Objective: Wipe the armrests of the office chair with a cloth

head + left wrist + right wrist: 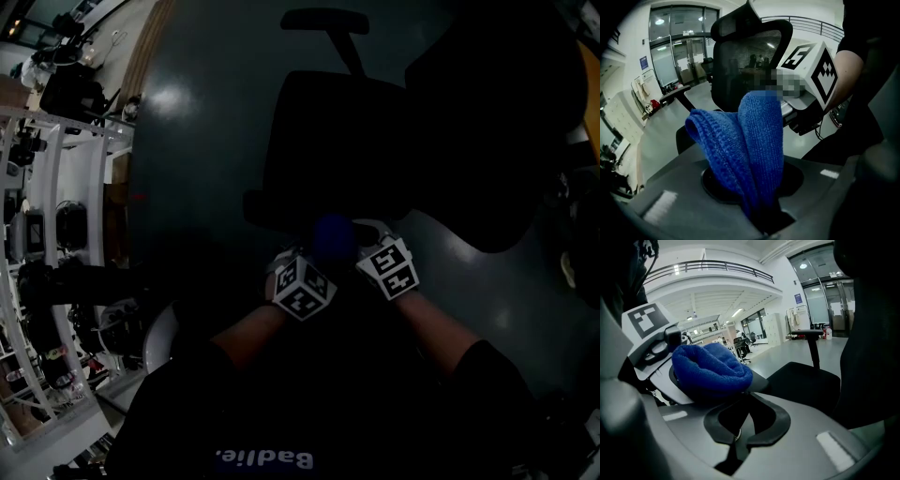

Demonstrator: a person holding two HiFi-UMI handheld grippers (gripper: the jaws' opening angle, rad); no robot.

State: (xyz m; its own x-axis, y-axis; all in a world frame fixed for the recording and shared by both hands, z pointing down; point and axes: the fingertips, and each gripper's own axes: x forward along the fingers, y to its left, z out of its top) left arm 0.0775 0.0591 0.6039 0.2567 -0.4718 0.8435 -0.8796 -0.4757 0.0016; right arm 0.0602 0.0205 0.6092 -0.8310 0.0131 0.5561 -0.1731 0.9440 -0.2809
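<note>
Left gripper (761, 219): jaws closed on a folded blue knitted microfibre cloth (750, 140), which is pinched at its lower end and stands up out of the jaws in two thick folds. Right gripper (736, 446): jaws drawn together with nothing seen between them; the cloth's rounded fold is seen just beyond and above their tips, against the left gripper's white body. In the head view both grippers, each with its black-and-white marker cube, are held side by side close in front of the person's torso, the cloth showing between them. Black office chair (347, 150): placed directly ahead of the grippers, apart from the cloth; a mesh backrest (745, 61) is recorded in the left gripper view, a padded seat (806, 380) and a black T-shaped armrest (808, 333) on its post in the right gripper view. Dark grey glossy floor (187, 141): under the chair. White shelving rack (56, 187): at the left edge of the head view.
</note>
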